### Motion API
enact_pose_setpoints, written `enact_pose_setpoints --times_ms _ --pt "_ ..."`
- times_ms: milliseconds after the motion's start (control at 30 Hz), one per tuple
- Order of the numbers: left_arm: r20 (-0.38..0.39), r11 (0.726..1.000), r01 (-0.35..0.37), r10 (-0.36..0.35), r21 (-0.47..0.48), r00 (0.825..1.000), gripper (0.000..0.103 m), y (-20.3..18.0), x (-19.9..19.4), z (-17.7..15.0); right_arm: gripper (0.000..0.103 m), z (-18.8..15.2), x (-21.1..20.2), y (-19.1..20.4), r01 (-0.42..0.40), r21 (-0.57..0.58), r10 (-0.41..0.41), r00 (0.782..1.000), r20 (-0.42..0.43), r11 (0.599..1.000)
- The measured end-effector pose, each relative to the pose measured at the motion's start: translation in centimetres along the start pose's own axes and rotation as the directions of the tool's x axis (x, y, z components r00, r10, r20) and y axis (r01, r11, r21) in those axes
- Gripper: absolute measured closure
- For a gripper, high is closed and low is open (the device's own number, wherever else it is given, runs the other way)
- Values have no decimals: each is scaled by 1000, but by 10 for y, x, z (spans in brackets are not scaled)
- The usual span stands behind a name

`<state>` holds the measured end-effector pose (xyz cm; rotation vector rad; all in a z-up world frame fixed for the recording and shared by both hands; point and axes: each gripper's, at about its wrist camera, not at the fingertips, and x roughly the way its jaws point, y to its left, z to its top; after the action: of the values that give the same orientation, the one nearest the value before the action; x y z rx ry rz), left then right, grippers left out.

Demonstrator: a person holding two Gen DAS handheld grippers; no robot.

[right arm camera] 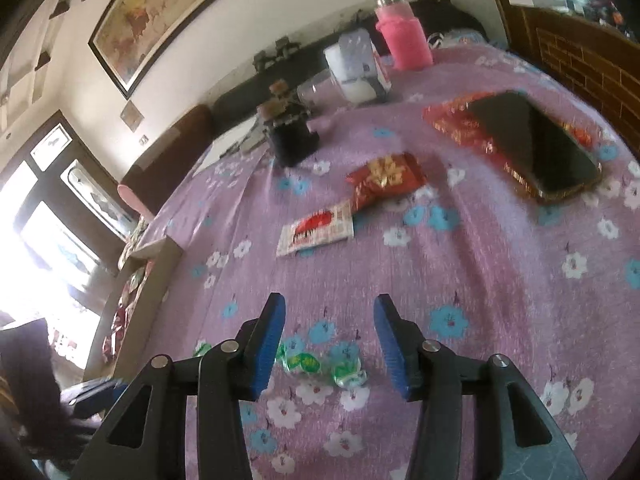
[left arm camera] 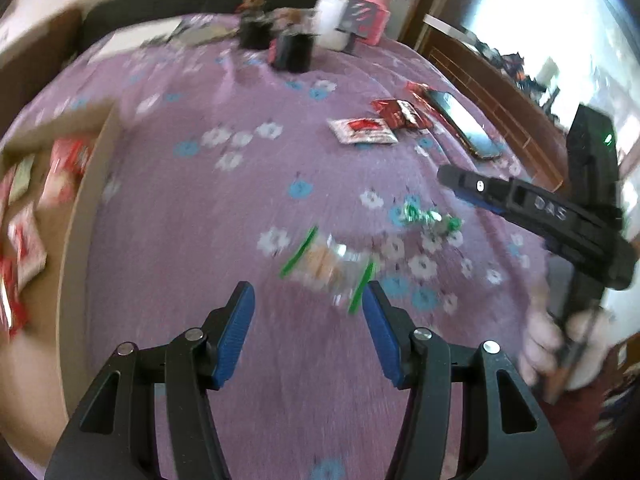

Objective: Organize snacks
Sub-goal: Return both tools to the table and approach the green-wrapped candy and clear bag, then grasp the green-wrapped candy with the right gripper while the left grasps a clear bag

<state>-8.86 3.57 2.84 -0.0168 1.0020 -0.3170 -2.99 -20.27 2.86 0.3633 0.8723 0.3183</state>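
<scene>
The clear cookie pack (left arm camera: 326,264) lies on the cloth-covered desk (left arm camera: 192,216) just ahead of the left gripper (left arm camera: 308,312), whose jaws stand spread and empty. The green candies (right arm camera: 324,366) sit below the right gripper (right arm camera: 330,334), jaws also spread, nothing between them. Two red packets (right arm camera: 384,178) and a white sachet (right arm camera: 316,232) lie farther off; the box (left arm camera: 80,216) at the left already holds snacks. Risk: the soft cloth may bunch under the jaws, or small candies slip out. A phone (right arm camera: 540,148) sits near, easily knocked. Bottles (right arm camera: 404,36) stand at the back; bright windows flank the room.
</scene>
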Motion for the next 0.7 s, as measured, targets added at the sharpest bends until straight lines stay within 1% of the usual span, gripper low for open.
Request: enact_pose_setpoints --times_ms 67,100,200,300,433,533,567,600,667,700 --pt "16 995 -57 56 76 998 49 -10 11 5 54 -3 3 2 -2 -10 1 1000 -26 1000" --pt "16 993 -68 67 94 998 49 -13 15 6 54 -4 6 5 -4 -27 3 999 -40 1000" --pt "-14 992 -47 49 115 999 48 -16 26 9 54 -11 13 15 9 -71 -13 998 -58 997" --pt "-5 990 -54 55 134 998 46 -19 28 9 53 -15 16 20 26 -94 -32 997 -66 995" --pt "11 985 -66 65 158 998 45 -23 29 8 53 -16 19 19 31 -96 -39 996 -78 995" --pt "34 980 -76 71 182 997 44 -25 30 6 50 -19 21 24 46 -131 -58 995 -87 990" --pt "40 980 -75 69 186 997 46 -25 30 5 47 -20 22 27 49 -148 -63 994 -87 988" --pt "46 980 -76 68 184 997 61 -24 29 4 46 -21 22 30 55 -163 -70 994 -86 985" --pt "63 981 -79 69 179 996 75 -23 23 3 46 -25 24 36 88 -209 -106 991 -76 974" --pt "64 983 -74 64 169 996 75 -21 21 3 46 -26 24 39 102 -228 -121 990 -73 968"
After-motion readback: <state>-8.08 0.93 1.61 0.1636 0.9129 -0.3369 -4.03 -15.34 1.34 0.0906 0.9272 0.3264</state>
